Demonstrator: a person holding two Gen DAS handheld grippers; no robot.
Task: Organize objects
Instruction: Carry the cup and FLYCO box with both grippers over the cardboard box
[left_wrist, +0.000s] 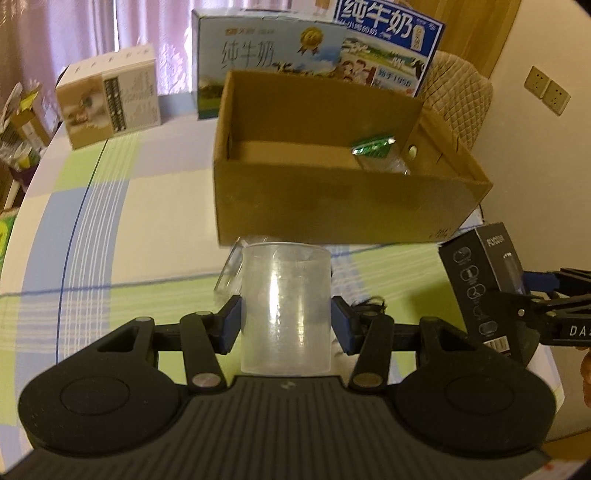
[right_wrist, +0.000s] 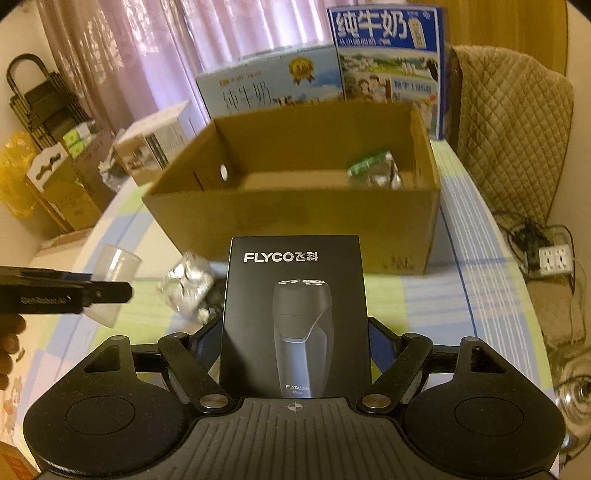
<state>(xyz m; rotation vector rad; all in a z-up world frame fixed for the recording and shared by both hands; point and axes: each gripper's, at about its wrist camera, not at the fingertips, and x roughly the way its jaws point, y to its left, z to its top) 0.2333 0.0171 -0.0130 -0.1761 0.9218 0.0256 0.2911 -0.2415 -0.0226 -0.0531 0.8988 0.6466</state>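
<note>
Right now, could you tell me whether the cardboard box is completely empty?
No, a green-and-silver packet already lies inside the cardboard box, near its far right corner.

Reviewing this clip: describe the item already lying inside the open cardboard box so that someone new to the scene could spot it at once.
Find the big open brown cardboard box in the middle of the checked tablecloth, in front of the blue milk cartons. Inside, near its far right corner, lies a crinkled silvery packet with a green band. It is the only thing seen in the box; a similar silvery packet lies outside on the cloth.
</note>
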